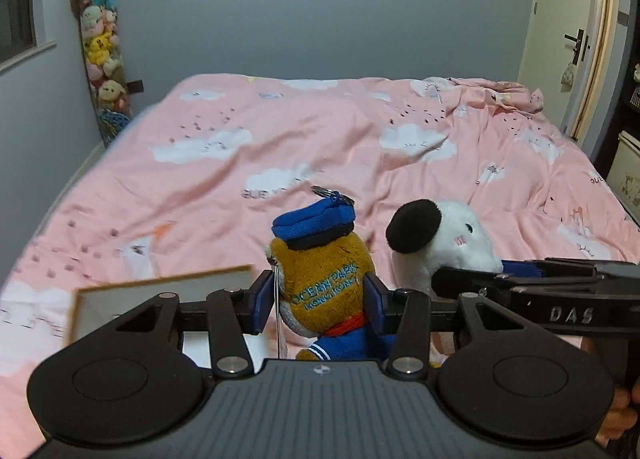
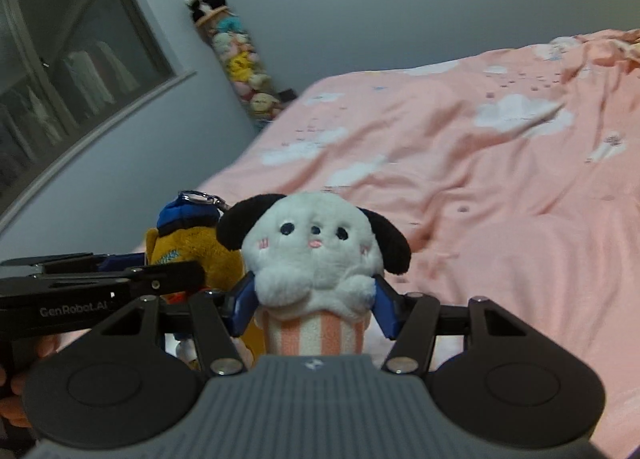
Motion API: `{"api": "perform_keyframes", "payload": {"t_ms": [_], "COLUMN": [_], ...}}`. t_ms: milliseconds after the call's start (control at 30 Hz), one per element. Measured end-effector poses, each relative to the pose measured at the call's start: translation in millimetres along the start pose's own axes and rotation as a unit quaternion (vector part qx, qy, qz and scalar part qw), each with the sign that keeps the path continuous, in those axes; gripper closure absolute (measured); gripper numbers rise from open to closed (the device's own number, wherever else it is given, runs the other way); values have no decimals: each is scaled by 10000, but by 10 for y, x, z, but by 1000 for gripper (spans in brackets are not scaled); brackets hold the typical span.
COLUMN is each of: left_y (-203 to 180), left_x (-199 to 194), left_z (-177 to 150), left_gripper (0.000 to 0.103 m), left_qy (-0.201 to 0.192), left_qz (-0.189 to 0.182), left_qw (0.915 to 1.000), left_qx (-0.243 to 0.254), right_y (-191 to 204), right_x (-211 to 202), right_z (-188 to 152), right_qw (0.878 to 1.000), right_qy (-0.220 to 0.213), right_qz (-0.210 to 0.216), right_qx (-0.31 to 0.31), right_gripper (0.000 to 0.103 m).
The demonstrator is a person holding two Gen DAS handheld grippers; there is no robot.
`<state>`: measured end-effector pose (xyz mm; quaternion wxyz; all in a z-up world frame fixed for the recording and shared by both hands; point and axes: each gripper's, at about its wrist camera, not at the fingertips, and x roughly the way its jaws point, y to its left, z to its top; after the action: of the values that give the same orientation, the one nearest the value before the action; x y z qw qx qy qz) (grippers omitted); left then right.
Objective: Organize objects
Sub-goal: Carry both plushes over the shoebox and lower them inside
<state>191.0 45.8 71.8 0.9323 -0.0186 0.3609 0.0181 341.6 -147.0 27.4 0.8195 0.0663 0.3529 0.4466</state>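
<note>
Between left tongs (image 1: 320, 301): sailor plush (image 1: 324, 279); right tongs (image 2: 316, 305): puppy plush (image 2: 316, 255).

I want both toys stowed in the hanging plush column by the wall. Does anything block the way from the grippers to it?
Nothing visible does. The left gripper holds the brown sailor plush, the right gripper the white dog plush. Only open pink bedding lies between them and the plush column.
</note>
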Motion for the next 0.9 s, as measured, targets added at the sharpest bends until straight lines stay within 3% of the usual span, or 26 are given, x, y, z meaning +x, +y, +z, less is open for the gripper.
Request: {"api": "perform_keyframes", "payload": {"t_ms": [167, 300, 600, 900], "left_y": [377, 692, 1150, 1250], "left_x": [-164, 7, 644, 989], "left_z": [-31, -167, -417, -522], "left_gripper": [50, 50, 50, 50], "left_qy": [207, 624, 1300, 1482], "left_qz": [353, 531, 762, 806], "left_qw": [9988, 9963, 9884, 9853], "left_qx": [284, 272, 180, 272], "right_y": [401, 728, 1186, 1467], "right_x": [167, 496, 1417, 1926], "right_z": [95, 86, -47, -61], "right_qw": [9969, 9938, 9851, 9685], "right_qy": [307, 672, 1719, 2199], "right_qz": [649, 759, 4, -782], "right_qx": [326, 467, 89, -871], "right_gripper": [42, 42, 42, 41]}}
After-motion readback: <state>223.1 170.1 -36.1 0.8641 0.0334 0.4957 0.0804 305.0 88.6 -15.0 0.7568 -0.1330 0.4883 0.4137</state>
